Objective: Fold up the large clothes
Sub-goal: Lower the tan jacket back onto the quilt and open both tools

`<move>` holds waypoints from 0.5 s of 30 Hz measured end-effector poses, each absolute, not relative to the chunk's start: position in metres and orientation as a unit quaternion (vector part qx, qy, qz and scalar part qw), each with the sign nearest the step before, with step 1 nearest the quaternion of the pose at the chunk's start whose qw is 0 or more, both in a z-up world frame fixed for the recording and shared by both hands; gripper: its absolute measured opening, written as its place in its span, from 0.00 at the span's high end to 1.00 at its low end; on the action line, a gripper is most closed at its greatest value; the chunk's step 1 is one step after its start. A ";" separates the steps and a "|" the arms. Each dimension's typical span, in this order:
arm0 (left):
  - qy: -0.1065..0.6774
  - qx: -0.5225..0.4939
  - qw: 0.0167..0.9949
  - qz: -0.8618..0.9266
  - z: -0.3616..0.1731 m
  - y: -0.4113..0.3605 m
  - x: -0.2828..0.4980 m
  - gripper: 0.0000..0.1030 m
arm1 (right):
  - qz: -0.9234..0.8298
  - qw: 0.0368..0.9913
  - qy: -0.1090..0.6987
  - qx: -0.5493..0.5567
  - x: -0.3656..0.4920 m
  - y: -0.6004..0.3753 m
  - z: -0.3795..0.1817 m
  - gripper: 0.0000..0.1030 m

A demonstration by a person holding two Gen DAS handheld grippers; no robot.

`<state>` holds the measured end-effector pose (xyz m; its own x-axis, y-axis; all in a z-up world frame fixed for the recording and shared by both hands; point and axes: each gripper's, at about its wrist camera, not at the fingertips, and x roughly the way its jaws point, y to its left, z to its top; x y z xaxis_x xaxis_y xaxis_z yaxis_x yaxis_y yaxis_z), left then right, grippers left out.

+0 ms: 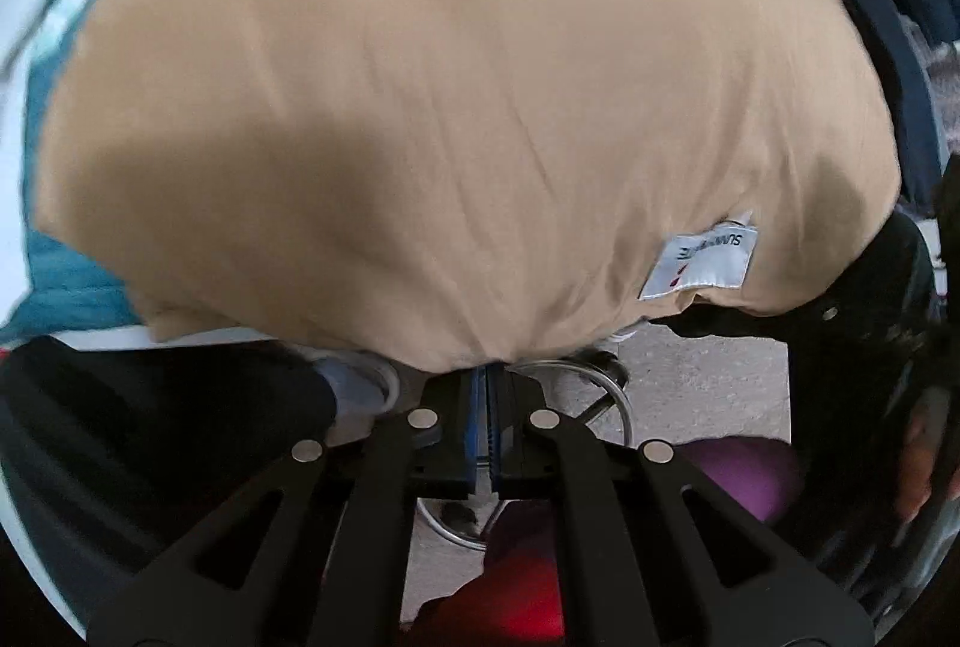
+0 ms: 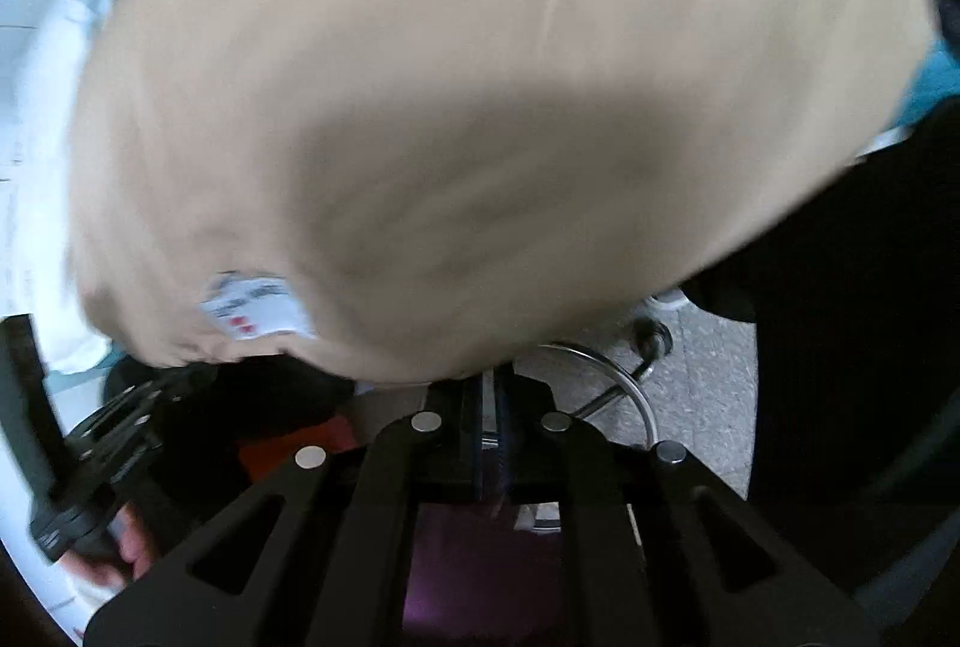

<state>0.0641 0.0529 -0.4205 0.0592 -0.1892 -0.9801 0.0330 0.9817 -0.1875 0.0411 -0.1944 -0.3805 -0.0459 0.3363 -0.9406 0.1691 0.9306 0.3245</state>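
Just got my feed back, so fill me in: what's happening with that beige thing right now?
A person holds a pair of tongs in each hand, and both are clamped on the near edge of the tan garment. The left tongs pinch the hem left of the white sewn-in label; the right tongs grip the same edge to the label's right. The cloth lies spread ahead over a teal cloth. The right view is motion-blurred.

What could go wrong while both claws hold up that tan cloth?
Each claw, left and right, pinches only the edge of the tan garment, so it might slip free. The right-wrist view is blurred, suggesting fast motion, which could tug it loose. A dropped edge could fall toward the metal stool ring below.
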 end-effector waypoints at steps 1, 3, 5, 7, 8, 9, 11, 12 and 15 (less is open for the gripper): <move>0.676 -0.055 0.731 -0.079 -0.412 0.054 0.061 0.97 | 0.069 0.674 0.713 0.180 0.039 -0.198 -0.371 0.94; 0.663 -0.048 0.743 -0.082 -0.397 0.050 0.063 0.97 | 0.086 0.685 0.697 0.195 0.039 -0.205 -0.351 0.94; 0.652 -0.043 0.752 -0.088 -0.384 0.046 0.066 0.97 | 0.094 0.689 0.686 0.213 0.047 -0.206 -0.341 0.89; 0.642 -0.040 0.761 -0.088 -0.370 0.044 0.064 0.93 | 0.094 0.699 0.668 0.237 0.057 -0.224 -0.324 0.64; 0.640 -0.038 0.762 -0.090 -0.364 0.042 0.066 0.92 | 0.087 0.705 0.662 0.242 0.063 -0.231 -0.323 0.36; 0.637 -0.037 0.764 -0.092 -0.357 0.040 0.069 0.91 | 0.068 0.718 0.646 0.250 0.063 -0.249 -0.311 0.24; 0.630 -0.035 0.770 -0.092 -0.346 0.037 0.076 0.90 | 0.046 0.740 0.615 0.267 0.065 -0.279 -0.293 0.22; 0.627 -0.033 0.773 -0.093 -0.339 0.034 0.080 0.89 | 0.046 0.742 0.610 0.272 0.070 -0.288 -0.289 0.18; 0.629 -0.043 0.770 -0.099 -0.327 0.049 0.079 0.87 | 0.021 0.750 0.599 0.280 0.088 -0.330 -0.287 0.17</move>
